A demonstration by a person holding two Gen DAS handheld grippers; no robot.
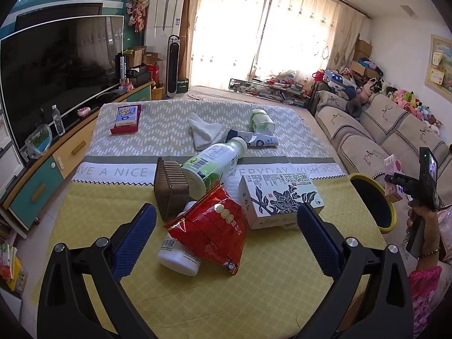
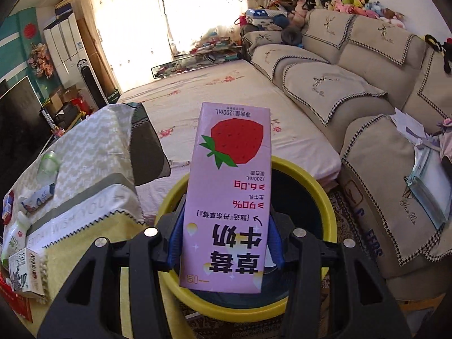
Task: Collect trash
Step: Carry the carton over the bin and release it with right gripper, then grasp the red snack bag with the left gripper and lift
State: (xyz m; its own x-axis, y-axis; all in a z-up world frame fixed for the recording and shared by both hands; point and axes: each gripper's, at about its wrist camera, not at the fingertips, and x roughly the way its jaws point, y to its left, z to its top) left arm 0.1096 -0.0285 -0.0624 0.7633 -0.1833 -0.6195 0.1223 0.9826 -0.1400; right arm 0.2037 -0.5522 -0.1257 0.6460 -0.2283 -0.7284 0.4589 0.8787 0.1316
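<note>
Over the yellow bin (image 2: 325,197) you've got the pink strawberry milk carton (image 2: 228,195), pinched low down between the blue pads of your right gripper (image 2: 226,243); it's printed side up, text upside down to the cam, edges crisp, no dents. Looks like the drop step. Risk: carton sticks out long past the pads and leans toward the near rim (bin mouth sits mostly behind it), so let go too early and it could clip the yellow edge and tumble to the floor. A light, prob. empty box may also catch on a pad rather than fall clean.

Your left gripper (image 1: 226,223) hangs spread wide, nothing in it, w/ the red snack bag (image 1: 217,226) just beyond its pads, lying on a white bottle (image 1: 175,257) on the table (image 1: 268,282).
</note>
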